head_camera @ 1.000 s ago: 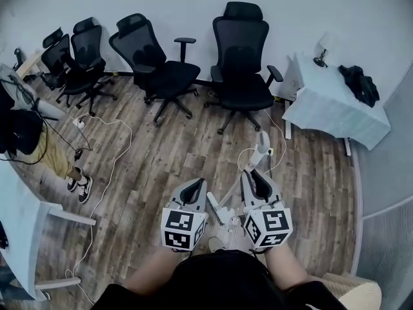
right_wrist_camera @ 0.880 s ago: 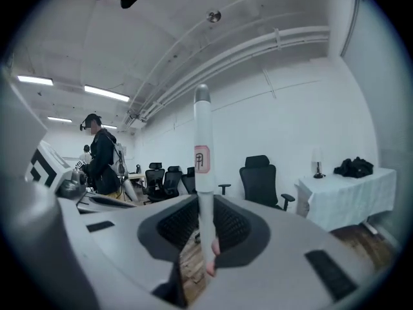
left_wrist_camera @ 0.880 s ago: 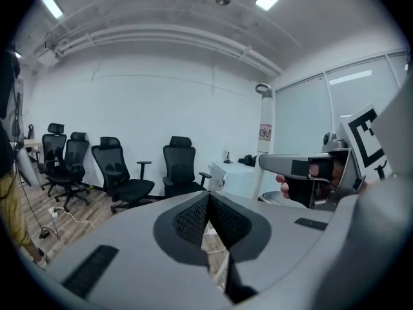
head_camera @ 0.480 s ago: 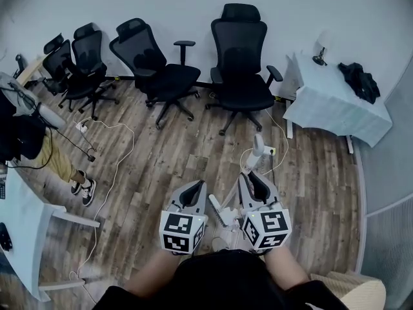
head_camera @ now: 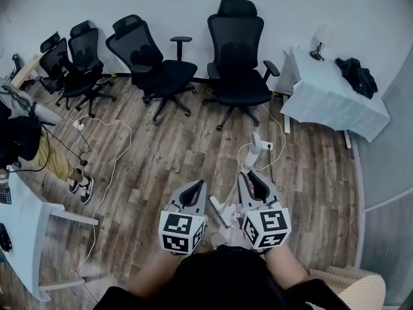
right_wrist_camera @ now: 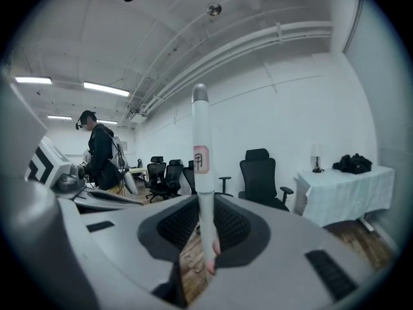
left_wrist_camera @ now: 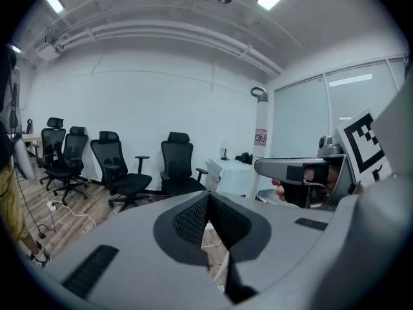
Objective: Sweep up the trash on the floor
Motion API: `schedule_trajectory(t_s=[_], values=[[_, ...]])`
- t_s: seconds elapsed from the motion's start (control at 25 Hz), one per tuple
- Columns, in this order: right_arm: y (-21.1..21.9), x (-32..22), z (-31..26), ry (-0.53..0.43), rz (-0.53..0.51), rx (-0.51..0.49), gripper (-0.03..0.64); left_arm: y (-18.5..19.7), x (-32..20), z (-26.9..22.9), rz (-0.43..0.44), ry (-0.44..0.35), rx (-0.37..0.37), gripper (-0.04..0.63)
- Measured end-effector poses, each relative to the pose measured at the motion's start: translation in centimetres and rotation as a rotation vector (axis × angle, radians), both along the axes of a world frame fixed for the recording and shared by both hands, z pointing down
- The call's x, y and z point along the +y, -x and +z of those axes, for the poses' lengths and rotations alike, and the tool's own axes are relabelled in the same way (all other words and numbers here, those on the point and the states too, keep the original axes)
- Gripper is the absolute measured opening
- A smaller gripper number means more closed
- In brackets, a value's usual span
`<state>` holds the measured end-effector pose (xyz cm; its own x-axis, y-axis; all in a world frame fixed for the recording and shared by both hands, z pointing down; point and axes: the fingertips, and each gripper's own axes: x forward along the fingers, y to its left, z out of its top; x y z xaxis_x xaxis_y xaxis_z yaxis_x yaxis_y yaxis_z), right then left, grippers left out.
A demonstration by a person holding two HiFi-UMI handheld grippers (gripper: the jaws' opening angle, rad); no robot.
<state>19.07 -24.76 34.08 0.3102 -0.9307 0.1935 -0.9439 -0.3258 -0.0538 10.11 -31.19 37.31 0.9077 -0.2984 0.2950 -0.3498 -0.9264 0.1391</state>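
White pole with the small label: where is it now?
The white pole stands clamped in the right gripper, lower centre-right of the head view, its top toward the nearest black office chair.

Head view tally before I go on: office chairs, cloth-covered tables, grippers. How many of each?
Black office chairs: 4
White-clothed table: 1
Grippers, left gripper and right gripper: 2
Total: 7
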Motion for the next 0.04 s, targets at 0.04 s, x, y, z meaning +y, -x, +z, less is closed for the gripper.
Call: schedule_trajectory(t_s=[0.04], values=[[0.01,0.03,0.01,0.0,0.0,0.0,0.084,-0.03,0.05,0.04,0.002,0.001,0.0,-0.005]])
